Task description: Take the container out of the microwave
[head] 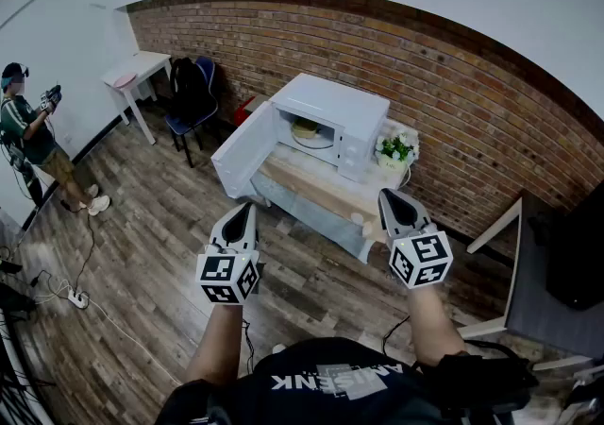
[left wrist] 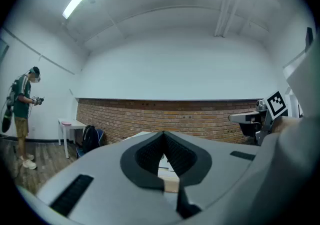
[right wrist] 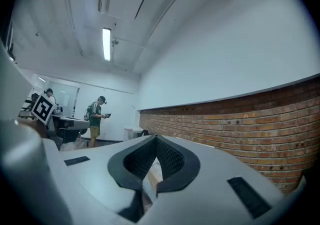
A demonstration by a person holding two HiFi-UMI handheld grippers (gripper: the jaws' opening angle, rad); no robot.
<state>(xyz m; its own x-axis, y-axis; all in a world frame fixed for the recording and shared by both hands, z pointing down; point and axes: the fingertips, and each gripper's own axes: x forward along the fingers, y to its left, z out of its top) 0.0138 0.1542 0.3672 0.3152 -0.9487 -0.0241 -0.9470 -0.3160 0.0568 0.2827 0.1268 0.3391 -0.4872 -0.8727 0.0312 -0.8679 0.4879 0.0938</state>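
Note:
The white microwave point(head: 332, 118) stands on a low wooden table point(head: 326, 192) against the brick wall, its door point(head: 242, 157) swung wide open to the left. Inside it sits a pale round container point(head: 304, 128) on the turntable. Both grippers are held level, well short of the table and apart from the microwave. My left gripper point(head: 249, 208) point(left wrist: 162, 134) is shut with its tips touching and nothing between them. My right gripper point(head: 383, 195) point(right wrist: 156, 139) is likewise shut and empty. In both gripper views the jaws hide most of the microwave.
A small pot of white flowers point(head: 396, 146) stands right of the microwave. A blue chair with a black backpack point(head: 192, 95) and a white side table point(head: 138, 67) are at the back left. A person point(head: 30, 137) stands far left. A dark desk point(head: 555, 267) is on the right; a power strip point(head: 75, 298) lies on the floor.

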